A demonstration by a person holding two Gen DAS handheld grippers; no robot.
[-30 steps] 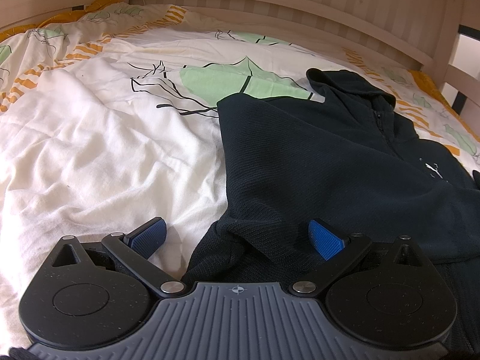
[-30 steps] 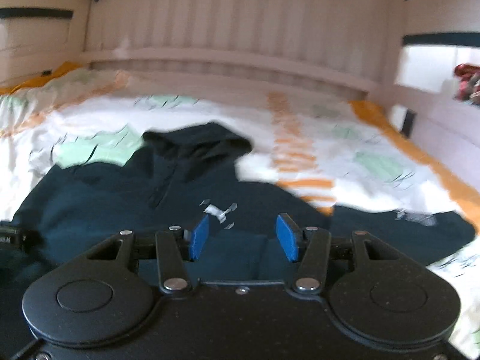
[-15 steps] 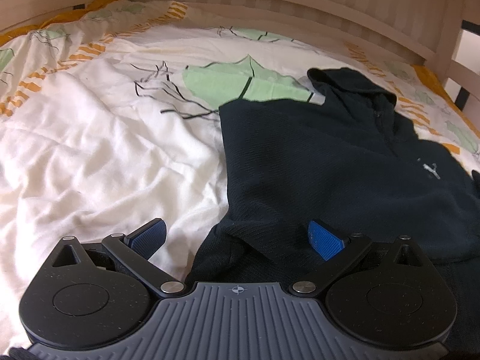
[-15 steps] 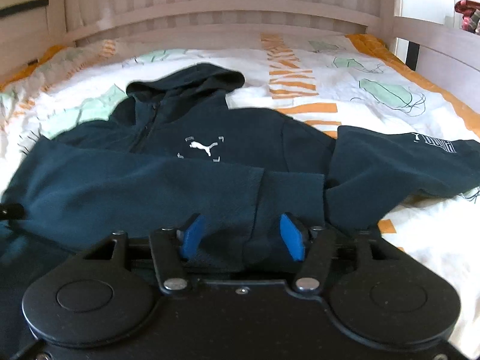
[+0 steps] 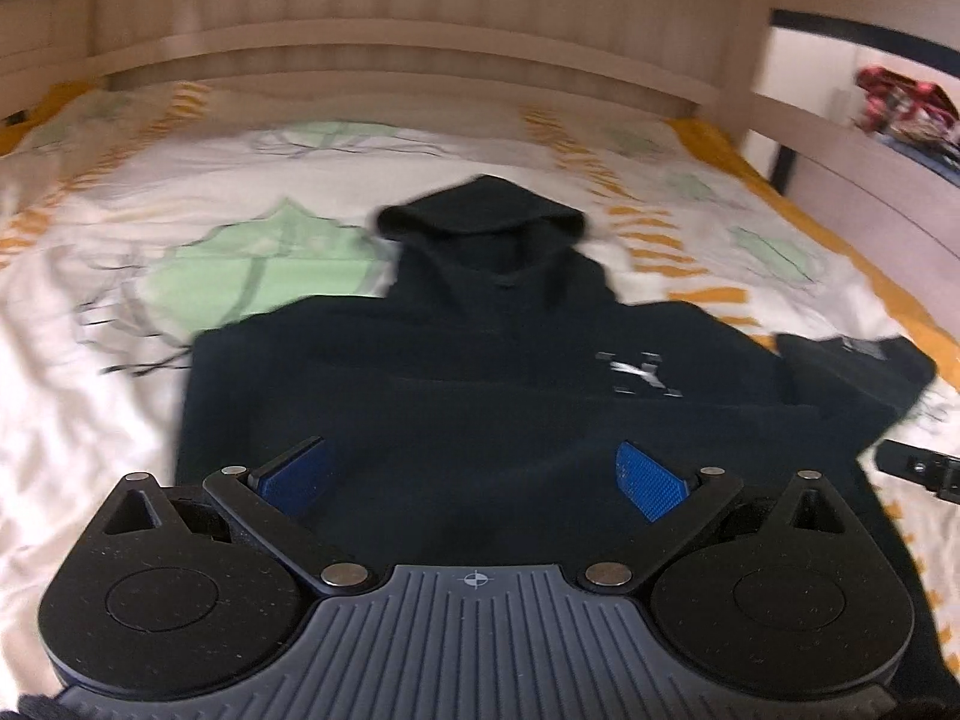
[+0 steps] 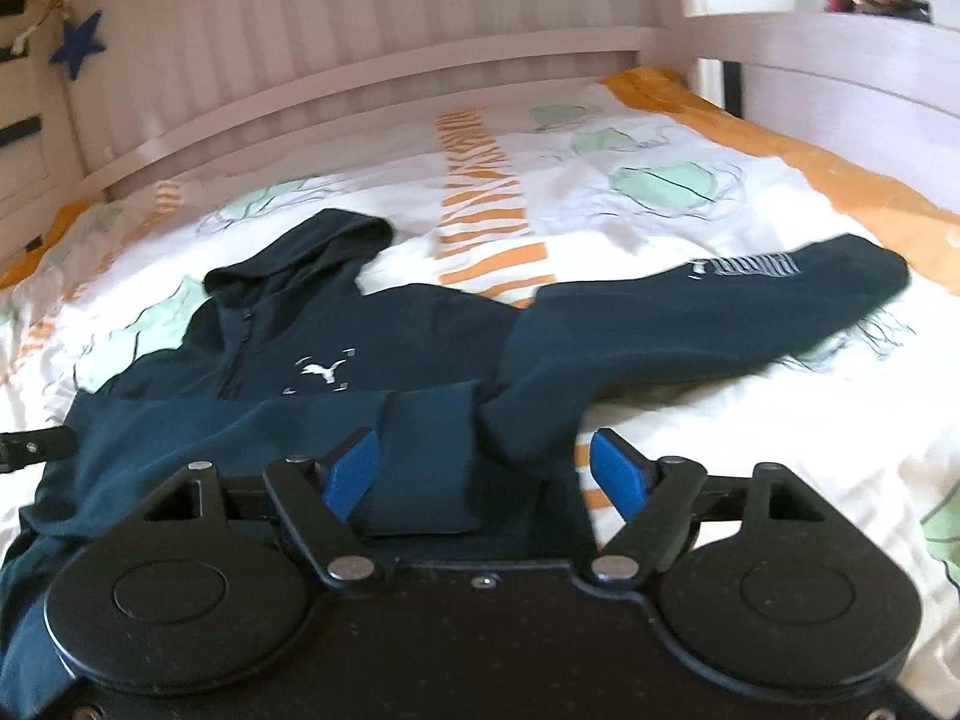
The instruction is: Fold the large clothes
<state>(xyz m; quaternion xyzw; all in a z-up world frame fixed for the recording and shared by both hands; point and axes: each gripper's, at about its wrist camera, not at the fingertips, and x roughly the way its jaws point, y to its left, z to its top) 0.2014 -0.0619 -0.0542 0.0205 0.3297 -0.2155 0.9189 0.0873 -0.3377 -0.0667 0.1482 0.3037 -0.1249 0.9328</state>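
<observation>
Hoodie [image 6: 252, 420] flat on bed [image 6: 750, 228], ahead of both grippers. Right gripper [image 6: 486, 471] jaws opening, folded sleeve cuff between pads, unpressed: apparent release. Left gripper [image 5: 471, 474] spread wide, nothing gripped.

A dark navy hoodie [image 6: 372, 360] lies face-up on the bed, hood at the far end, one sleeve folded across its chest, the other stretched right.

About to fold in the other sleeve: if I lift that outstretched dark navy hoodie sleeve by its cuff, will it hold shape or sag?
The outstretched dark navy hoodie sleeve will likely sag: it lies limp and follows the rumpled white leaf-print bedsheet. The knit looks thick, so it probably has some weight and will drape. Its textured surface should not slip in the blue pads.
</observation>
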